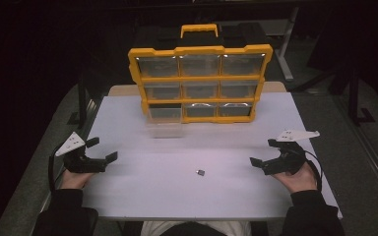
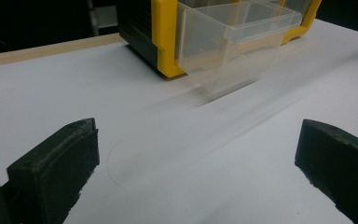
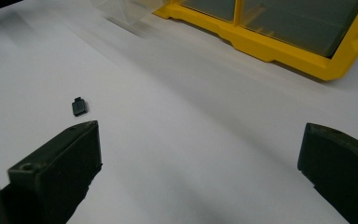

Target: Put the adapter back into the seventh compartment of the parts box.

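Observation:
A yellow organiser case (image 1: 200, 82) with clear drawers stands upright at the back of the white table (image 1: 142, 196). Its bottom-left drawer (image 1: 164, 123) is pulled out towards me; the same clear drawer (image 2: 233, 37) looks empty in the left gripper view. A small dark part (image 1: 200, 172) lies on the table between my hands, and shows again as a small dark part (image 3: 79, 107) in the right gripper view. My left gripper (image 1: 102, 149) rests open at the table's left side. My right gripper (image 1: 263, 152) is open at the right side. Both hold nothing.
A yellow carry handle (image 1: 199, 29) tops the case. The table's bare surface (image 2: 121, 107) stretches between the grippers and the case. A wooden edge strip (image 1: 275, 86) shows behind the table, with dark floor around it.

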Tool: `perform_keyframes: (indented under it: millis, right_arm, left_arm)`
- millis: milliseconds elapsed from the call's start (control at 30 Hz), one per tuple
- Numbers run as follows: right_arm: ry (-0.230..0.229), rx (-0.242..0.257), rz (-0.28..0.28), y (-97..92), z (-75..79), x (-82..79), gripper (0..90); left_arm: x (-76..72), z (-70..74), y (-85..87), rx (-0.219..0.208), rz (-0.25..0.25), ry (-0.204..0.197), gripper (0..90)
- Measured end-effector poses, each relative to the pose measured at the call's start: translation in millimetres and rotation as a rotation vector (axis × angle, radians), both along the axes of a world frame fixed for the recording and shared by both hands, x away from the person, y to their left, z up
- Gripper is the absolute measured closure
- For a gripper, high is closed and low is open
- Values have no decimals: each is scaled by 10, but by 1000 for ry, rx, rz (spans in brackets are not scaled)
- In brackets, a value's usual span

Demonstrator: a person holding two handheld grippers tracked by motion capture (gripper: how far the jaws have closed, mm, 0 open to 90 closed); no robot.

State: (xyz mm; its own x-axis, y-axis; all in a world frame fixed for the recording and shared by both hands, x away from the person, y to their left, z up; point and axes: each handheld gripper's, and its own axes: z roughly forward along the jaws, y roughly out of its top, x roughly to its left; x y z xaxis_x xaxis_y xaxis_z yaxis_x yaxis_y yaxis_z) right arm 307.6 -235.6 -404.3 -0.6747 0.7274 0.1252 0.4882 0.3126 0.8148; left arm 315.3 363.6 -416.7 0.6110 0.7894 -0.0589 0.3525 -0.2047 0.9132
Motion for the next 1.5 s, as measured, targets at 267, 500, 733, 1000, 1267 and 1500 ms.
perform_keyframes:
  millis: [267,500,733,1000,1267,1500]
  right_arm:
    - [-6,-26,33,95,67,20,0]
    - [2,-53,51,173,123,62,0]
    - [2,-69,91,305,214,123,0]
    - [3,-100,131,444,305,163,0]
    - [7,-118,165,547,359,176,0]
    - [6,-137,199,673,395,188,0]
  left_arm:
    - [-2,-5,-1,0,3,2,0]
    - [-1,-8,-2,5,2,4,0]
    - [0,-11,-3,6,1,5,0]
    - [-1,-11,-4,5,-1,6,0]
    - [0,-14,-7,6,-1,8,0]
    - [1,-15,-8,7,-4,10,0]
